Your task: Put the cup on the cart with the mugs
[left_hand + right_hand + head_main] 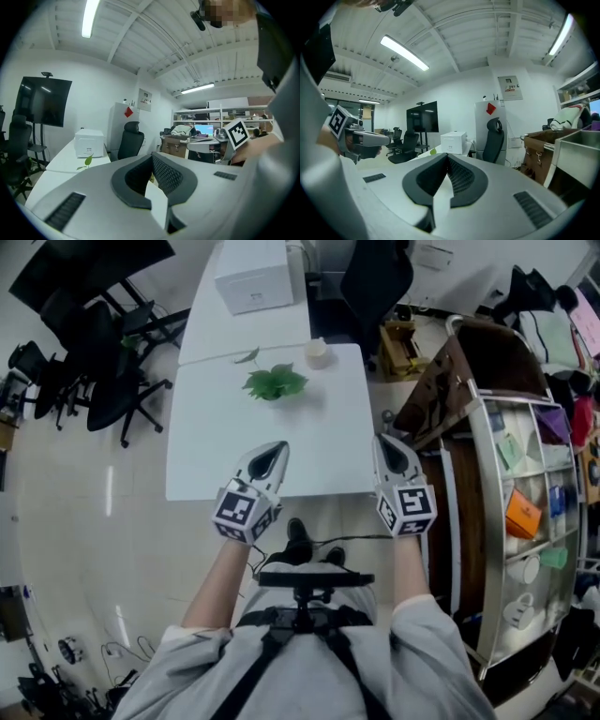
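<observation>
We stand at the near edge of a white table (281,442). The cart (480,521), a metal-framed rack w/ shelves, sits to our R, near the table's R edge. A white box (253,277) rests on a second table (202,324) beyond. We hold the L gripper (276,450) and R gripper (385,442) over the near edge, both pointing fwd. Each has its jaws pressed together w/ nothing btwn them. A small green plant (274,382) sits mid-table. The cup (317,352) stands at the table's far edge, just R of the plant. It looks upright, long axis vertical, mouth up, and is well apart from the cart. White mugs (522,611) sit on a lower cart shelf.
</observation>
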Available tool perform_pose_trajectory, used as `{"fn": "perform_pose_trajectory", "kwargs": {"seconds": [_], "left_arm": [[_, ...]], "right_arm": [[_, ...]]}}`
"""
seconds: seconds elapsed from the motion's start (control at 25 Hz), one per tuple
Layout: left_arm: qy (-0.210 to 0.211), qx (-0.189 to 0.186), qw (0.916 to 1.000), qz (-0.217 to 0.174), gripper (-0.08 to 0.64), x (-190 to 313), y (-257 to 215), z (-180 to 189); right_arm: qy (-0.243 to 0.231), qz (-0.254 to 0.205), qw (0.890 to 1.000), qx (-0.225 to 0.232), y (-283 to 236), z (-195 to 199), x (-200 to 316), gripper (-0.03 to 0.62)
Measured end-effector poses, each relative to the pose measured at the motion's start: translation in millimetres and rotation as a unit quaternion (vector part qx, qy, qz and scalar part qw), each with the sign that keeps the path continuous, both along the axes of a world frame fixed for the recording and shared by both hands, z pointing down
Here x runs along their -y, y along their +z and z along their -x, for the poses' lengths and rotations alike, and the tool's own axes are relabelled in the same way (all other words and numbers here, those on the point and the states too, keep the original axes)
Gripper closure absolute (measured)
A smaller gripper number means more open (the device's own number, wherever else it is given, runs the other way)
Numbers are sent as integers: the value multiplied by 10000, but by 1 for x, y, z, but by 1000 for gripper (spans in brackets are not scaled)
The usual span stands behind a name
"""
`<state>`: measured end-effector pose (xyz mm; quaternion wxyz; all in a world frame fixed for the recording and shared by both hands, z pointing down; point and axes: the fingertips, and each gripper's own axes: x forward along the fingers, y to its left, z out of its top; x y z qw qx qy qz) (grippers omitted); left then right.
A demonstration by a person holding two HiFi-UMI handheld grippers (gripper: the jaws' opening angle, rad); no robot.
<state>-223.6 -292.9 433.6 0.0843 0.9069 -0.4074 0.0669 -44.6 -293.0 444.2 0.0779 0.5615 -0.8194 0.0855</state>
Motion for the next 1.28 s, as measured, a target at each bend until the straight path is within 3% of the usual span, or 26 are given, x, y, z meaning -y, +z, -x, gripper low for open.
{"fn": "perform_pose_trajectory", "kwargs": {"seconds": [0.28, 0.4, 0.52, 0.76, 1.0, 1.28], "left_arm": [[369, -139, 9992, 5, 557, 44, -6, 5], [373, -127, 9992, 54, 557, 67, -6, 10], [295, -183, 9993, 130, 557, 89, -4, 8], [182, -213, 9993, 233, 557, 141, 13, -10], [21, -190, 9988, 441, 557, 180, 33, -39], [-95, -33, 9973, 727, 557, 210, 58, -63]], "right_arm": [[194, -220, 9994, -164, -27, 20, 70, 586], [170, -410, 9985, -322, -39, 25, 106, 586], [51, -313, 9986, -413, -33, 27, 147, 575], [-464, 403, 9969, -486, 48, 29, 233, 320], [-939, 948, 9893, -582, 136, 30, 293, 187], [-1345, 1172, 9809, -769, 214, 43, 355, 80]]}}
